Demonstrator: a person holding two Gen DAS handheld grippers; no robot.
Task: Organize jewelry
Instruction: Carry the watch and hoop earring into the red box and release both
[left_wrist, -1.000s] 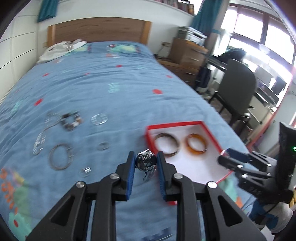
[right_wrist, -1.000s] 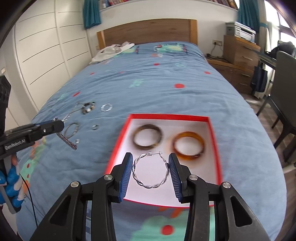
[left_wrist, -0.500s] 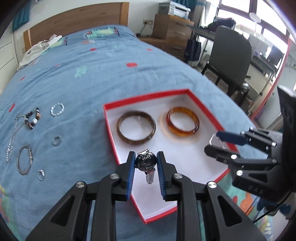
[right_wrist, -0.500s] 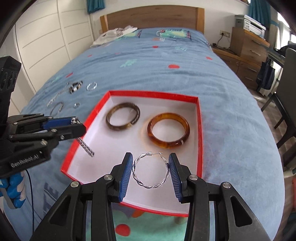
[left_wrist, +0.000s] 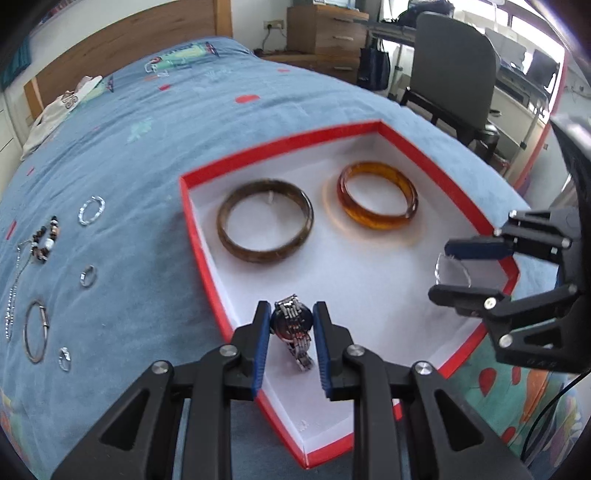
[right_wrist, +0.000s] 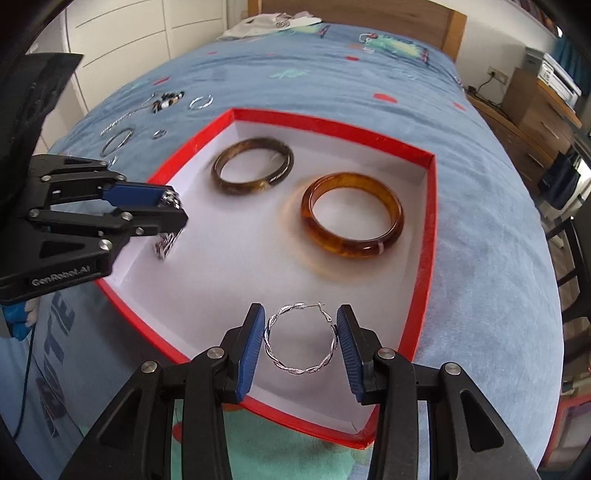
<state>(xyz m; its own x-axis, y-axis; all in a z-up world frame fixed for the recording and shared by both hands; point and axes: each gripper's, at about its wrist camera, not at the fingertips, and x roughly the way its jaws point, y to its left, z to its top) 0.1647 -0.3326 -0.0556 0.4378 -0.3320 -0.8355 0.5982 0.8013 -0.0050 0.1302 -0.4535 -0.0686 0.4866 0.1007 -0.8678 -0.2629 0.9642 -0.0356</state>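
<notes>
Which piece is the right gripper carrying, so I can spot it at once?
Find the red-rimmed white box on the blue bedspread. Over its near end, the right gripper pinches a thin twisted silver hoop earring. Unlike the thick brown bangle and amber bangle lying flat inside, it is slender wire with a clasp pin.

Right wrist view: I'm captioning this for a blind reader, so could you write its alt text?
The right gripper holds a twisted silver hoop earring over a red-rimmed white box on a blue bedspread. A dark brown bangle and an amber bangle lie inside; the left gripper holds a watch.
</notes>
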